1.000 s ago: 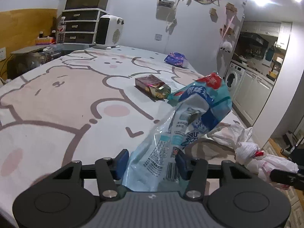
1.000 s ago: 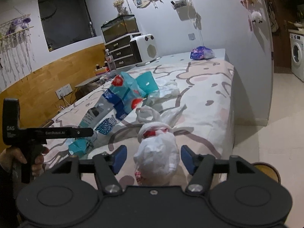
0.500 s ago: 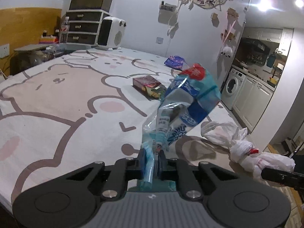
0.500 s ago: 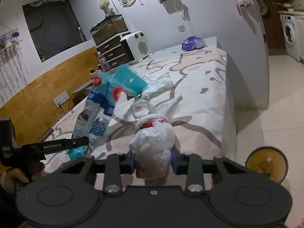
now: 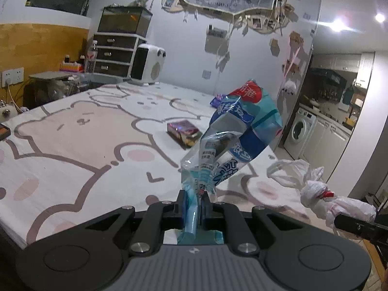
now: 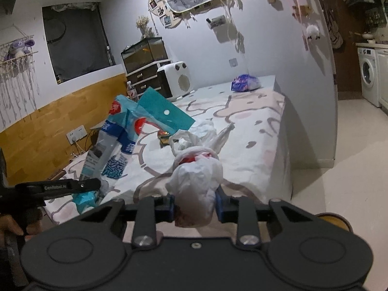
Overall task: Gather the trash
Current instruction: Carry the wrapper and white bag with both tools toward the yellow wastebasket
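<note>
Between my left hand-held gripper (image 5: 194,208) fingers, clamped fully tight, blue plastic wrapper (image 5: 232,135) rising ahead, my right hand-held gripper (image 6: 195,206) closing on knotted white bag (image 6: 196,181), bed (image 5: 72,131) beyond both

Two handheld grippers, same build. Left gripper (image 5: 195,208): matte black housing, ribbed grey centre panel, round discs on both sides, silver screws at the linkage joints, blue pads on black fingers. Right gripper (image 6: 195,206): black body, round discs, silver screws, blue pads (image 6: 219,205). White lettering along one black bar.
</note>
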`<act>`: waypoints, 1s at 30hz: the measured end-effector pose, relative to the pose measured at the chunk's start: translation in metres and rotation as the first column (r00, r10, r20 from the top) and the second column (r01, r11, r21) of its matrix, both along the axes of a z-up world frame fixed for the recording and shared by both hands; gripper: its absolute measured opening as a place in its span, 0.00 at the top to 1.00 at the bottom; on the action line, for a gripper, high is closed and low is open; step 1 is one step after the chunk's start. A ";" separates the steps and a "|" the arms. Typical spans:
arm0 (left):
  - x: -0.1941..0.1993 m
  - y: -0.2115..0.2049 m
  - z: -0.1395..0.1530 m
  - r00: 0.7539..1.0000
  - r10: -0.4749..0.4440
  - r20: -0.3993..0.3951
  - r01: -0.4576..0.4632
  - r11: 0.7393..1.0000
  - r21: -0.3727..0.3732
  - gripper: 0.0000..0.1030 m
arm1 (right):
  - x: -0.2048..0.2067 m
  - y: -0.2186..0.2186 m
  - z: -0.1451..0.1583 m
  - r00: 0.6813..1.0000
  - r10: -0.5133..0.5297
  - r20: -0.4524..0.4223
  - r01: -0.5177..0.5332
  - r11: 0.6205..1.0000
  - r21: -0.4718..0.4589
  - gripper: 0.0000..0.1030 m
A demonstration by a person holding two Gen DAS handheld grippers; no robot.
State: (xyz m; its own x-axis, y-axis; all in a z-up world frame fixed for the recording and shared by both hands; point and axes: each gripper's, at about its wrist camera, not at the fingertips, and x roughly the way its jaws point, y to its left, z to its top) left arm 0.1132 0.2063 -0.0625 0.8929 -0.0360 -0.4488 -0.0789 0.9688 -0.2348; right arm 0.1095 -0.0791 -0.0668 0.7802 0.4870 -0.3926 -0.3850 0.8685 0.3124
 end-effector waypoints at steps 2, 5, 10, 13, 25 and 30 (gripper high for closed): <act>-0.006 -0.002 0.005 1.000 0.010 0.019 -0.010 1.000 -0.004 0.89 | -0.004 -0.005 0.003 0.999 -0.029 0.019 0.029 1.000 -0.011 0.70; -0.014 -0.007 0.011 0.999 0.014 0.039 -0.013 1.000 -0.007 0.89 | -0.009 -0.015 0.008 0.998 -0.046 0.042 0.046 0.999 0.000 0.70; -0.021 -0.027 0.020 0.998 -0.018 0.064 0.018 1.000 -0.010 0.89 | -0.019 -0.030 0.015 0.994 -0.071 0.086 0.071 0.997 0.005 0.70; -0.023 -0.045 0.024 0.996 -0.050 0.071 0.050 0.999 -0.002 0.89 | -0.025 -0.040 0.017 0.991 -0.091 0.101 0.091 0.996 0.010 0.70; -0.015 -0.138 0.022 0.979 -0.198 0.057 0.196 0.980 0.033 0.89 | -0.049 -0.100 0.020 0.973 -0.196 0.125 0.198 0.980 -0.009 0.70; -0.012 -0.174 0.022 0.965 -0.255 0.058 0.251 0.966 0.059 0.89 | -0.056 -0.131 0.016 0.959 -0.258 0.118 0.261 0.965 -0.011 0.70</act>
State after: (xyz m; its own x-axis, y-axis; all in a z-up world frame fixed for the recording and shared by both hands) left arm 0.1016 0.0322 -0.0409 0.8846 -0.2432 -0.3979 0.1838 0.9660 -0.1818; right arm 0.0537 -0.2103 -0.0510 0.9188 0.2526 -0.3033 -0.1772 0.9506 0.2549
